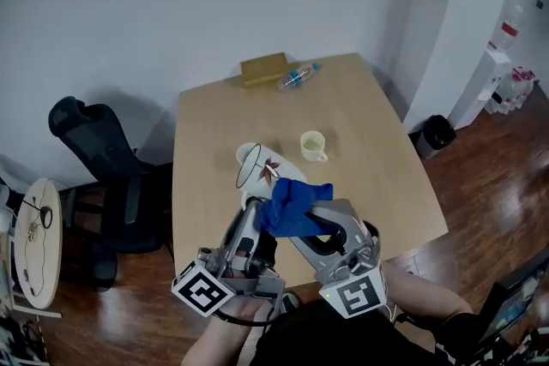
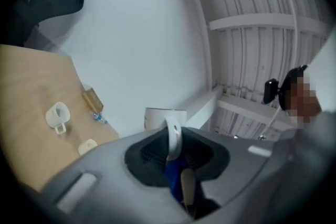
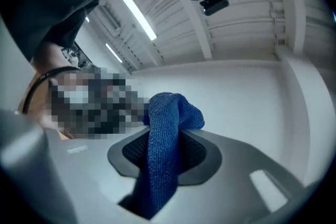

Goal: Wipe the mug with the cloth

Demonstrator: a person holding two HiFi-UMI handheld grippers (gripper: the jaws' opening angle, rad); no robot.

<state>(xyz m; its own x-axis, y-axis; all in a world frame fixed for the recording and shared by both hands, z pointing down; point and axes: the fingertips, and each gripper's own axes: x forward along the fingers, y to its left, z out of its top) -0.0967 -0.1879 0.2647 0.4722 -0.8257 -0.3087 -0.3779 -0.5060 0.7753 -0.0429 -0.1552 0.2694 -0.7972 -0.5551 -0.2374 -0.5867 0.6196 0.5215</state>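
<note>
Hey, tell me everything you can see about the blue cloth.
The cloth is deep blue, with a fine knit like microfibre. It is bunched, not spread. The right gripper is shut on its middle; one rumpled end sticks out past the jaws. It is held in the air, right beside the tilted mug; whether they touch is unclear.

The head camera looks steeply down onto the pale wooden bench (image 1: 369, 133). The camera on the left tool (image 2: 176, 160), close behind its jaws, tilts up at the white wall (image 2: 142, 44), sharing that bench and its small cream mug (image 1: 313, 145) (image 2: 58, 115). The camera on the right tool (image 3: 163, 155) faces the ceiling (image 3: 247, 13).
</note>
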